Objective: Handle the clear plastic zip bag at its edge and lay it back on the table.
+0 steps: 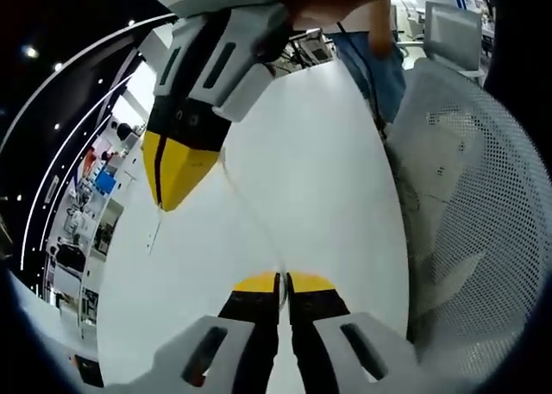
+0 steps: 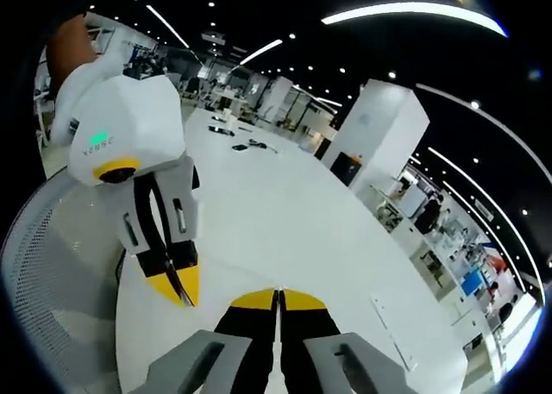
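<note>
The clear plastic zip bag [image 1: 250, 209] was seen held up above the white table [image 1: 328, 178], stretched between the two grippers. Being transparent, it was hard to make out: only its upper edge was traced, as a thin pale line running from one set of jaws to the other. No contents could be told inside it, and its lower outline was lost against the table. In the right gripper view the bag could not be picked out at all.

The left gripper [image 1: 282, 280] was noted with its yellow-tipped jaws drawn together to a thin slit, pinching the near end of the bag's edge above the table. In the right gripper view the same gripper [image 2: 184, 292] hung over the near part of the table, jaws pressed together, a green light showing on its white housing.

The right gripper [image 1: 160, 200] was seen over the table's left part, tips pointing down, jaws together on the far end of the bag's edge. In its own view the right gripper [image 2: 278, 296] likewise showed the jaws nearly touching, with only a hairline gap.

A white mesh chair [image 1: 466, 204] stood beside the table's right edge. A small flat item [image 1: 155, 234] lay on the table under the right gripper; what it was could not be told.
</note>
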`<action>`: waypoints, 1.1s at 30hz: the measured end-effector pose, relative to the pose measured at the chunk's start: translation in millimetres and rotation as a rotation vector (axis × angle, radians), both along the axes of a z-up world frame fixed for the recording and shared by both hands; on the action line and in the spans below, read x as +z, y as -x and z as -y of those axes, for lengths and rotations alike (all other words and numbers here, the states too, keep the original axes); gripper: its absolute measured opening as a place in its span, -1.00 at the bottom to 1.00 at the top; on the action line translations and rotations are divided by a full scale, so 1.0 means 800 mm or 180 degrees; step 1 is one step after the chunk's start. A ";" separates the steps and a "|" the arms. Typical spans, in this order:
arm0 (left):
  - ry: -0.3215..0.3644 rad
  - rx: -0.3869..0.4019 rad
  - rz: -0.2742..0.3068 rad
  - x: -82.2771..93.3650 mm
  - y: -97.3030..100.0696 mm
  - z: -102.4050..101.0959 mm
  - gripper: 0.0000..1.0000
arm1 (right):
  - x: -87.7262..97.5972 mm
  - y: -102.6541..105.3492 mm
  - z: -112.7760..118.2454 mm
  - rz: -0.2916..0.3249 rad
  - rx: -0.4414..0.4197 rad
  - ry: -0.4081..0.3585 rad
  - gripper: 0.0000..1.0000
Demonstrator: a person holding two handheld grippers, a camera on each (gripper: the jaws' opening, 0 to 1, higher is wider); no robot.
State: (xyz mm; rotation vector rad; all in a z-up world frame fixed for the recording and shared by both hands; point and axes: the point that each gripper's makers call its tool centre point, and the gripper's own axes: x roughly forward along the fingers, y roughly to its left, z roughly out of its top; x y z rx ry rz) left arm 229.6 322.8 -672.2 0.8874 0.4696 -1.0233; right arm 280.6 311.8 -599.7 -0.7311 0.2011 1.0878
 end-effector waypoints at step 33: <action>0.0101 0.0221 -0.0133 -0.013 -0.001 -0.013 -0.69 | -0.075 0.003 0.004 -0.0188 0.0042 0.0407 -1.00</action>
